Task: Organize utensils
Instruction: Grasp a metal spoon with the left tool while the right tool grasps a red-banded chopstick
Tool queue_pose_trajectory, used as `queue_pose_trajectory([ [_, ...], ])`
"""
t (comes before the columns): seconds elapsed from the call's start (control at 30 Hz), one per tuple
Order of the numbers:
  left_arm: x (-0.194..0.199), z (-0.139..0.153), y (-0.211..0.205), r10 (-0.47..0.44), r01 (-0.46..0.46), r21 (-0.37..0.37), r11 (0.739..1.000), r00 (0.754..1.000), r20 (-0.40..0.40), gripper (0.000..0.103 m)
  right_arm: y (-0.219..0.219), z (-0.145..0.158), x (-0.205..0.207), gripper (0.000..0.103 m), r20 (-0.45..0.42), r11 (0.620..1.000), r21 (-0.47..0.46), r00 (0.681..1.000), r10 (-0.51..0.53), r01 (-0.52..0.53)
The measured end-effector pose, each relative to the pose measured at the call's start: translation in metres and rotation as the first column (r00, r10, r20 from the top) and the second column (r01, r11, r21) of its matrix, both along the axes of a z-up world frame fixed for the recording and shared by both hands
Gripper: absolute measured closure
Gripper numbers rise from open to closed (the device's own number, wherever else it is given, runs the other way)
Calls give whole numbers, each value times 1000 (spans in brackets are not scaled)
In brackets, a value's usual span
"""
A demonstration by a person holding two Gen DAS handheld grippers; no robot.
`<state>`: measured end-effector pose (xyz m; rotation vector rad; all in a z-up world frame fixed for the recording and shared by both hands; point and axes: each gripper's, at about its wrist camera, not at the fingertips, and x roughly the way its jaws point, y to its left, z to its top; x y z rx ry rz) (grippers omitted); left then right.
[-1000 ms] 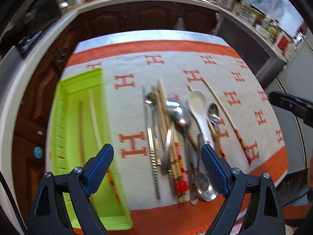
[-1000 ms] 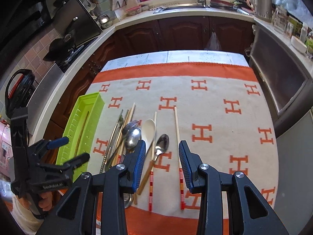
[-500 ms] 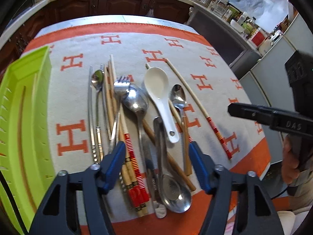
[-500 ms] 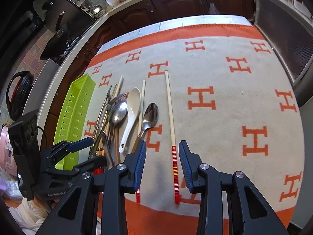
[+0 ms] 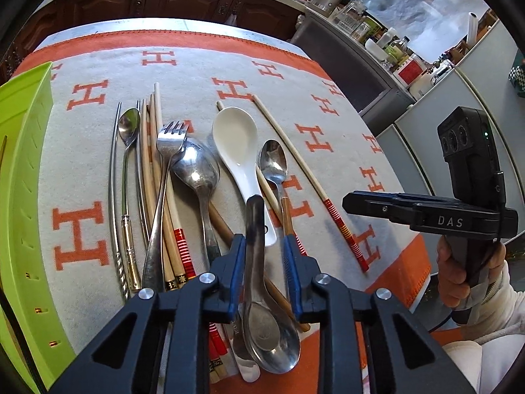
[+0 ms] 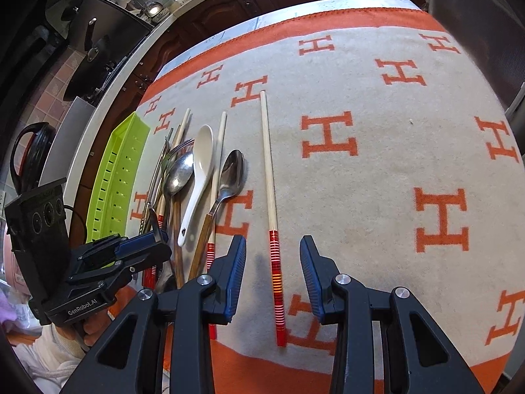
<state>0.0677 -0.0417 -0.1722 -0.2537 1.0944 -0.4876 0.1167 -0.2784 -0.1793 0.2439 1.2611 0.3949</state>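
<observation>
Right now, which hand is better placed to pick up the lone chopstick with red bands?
Right: its open tongs straddle the chopstick. Left tongs flank a metal spoon.

Glossy metal spoons, glazed white spoon, pale wooden chopstick, matt woven cloth, shiny green plastic tray

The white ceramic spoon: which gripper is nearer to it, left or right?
Left. The left gripper straddles a steel spoon's handle right at the white ceramic spoon handle's end. The right gripper sits farther right, around the lone chopstick.
</observation>
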Motion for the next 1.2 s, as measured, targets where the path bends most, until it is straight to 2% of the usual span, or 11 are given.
queue_pose_trajectory([
  [0.3,2,-9,2,16,-16,-12,1000,1000,-14,82,20,-3,-1,68,36,996,-80,998,44,-41],
  [0.37,3,-11,4,32,-32,-8,999,999,-18,93,26,-5,-2,68,46,992,-113,997,57,-52],
  [0.43,5,-15,8,46,-46,-12,999,998,-38,96,32,-7,-3,69,52,986,-155,996,67,-58],
  [0.57,5,-17,12,58,-60,-39,997,997,-55,99,46,-8,-4,69,98,969,-236,991,92,-66],
  [0.7,3,-10,10,53,-55,-36,998,997,-52,100,56,-9,-6,72,136,949,-309,984,116,-69],
  [0.83,-1,3,10,48,-49,-42,998,999,-24,101,63,-11,-12,79,184,925,-376,973,140,-62],
  [0.9,-4,11,11,50,-50,-34,998,999,-9,101,65,-12,-14,89,206,916,-398,969,139,-47],
  [0.93,-5,14,12,53,-53,-34,998,999,-2,101,64,-12,-15,97,209,914,-403,969,133,-39],
  [1.07,-12,29,18,67,-65,-45,997,997,30,101,57,-11,-13,98,196,929,-369,977,84,-6],
  [1.2,-22,43,24,79,-76,-52,996,995,61,101,44,-6,-13,98,155,956,-293,988,13,33],
])
